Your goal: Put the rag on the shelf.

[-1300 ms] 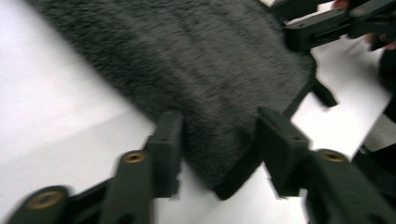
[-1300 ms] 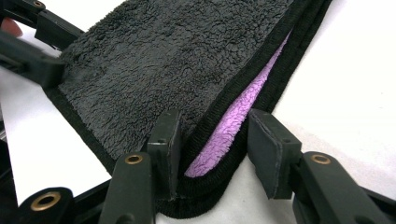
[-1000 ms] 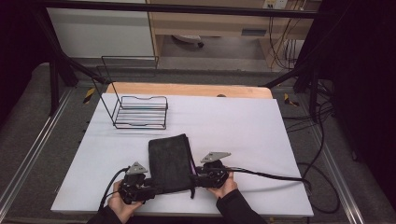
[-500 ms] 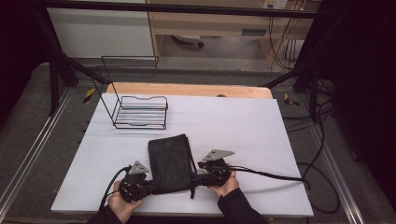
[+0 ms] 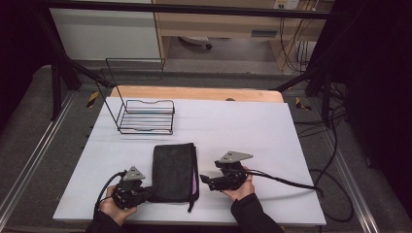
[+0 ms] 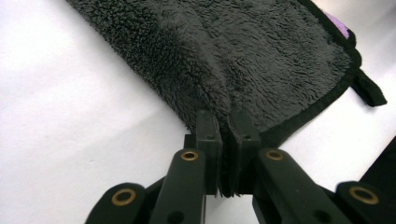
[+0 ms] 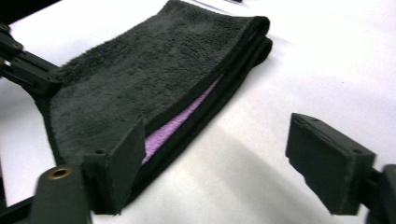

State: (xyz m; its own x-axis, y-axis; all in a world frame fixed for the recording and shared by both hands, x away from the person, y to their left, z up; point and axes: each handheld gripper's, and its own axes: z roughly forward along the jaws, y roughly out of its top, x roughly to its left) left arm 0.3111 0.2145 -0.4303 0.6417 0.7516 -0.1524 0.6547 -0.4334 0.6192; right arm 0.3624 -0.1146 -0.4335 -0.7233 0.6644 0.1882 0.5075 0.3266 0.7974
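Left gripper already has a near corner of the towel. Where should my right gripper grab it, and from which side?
Take the folded towel at its near right corner, coming in from the right along the table. There the stacked edges, purple lining showing, face the open right gripper, mirroring the left gripper's pinch.

A black wire rack [image 5: 145, 115] stands upright near the far left corner of the white-topped bench [image 5: 252, 131] — its tall back frame rises behind a low basket of thin bars. Along the far edge runs a bare strip of pale wood [image 5: 194, 93]. Black cables [image 5: 335, 126] trail across the grey floor [image 5: 29, 145] at the right.
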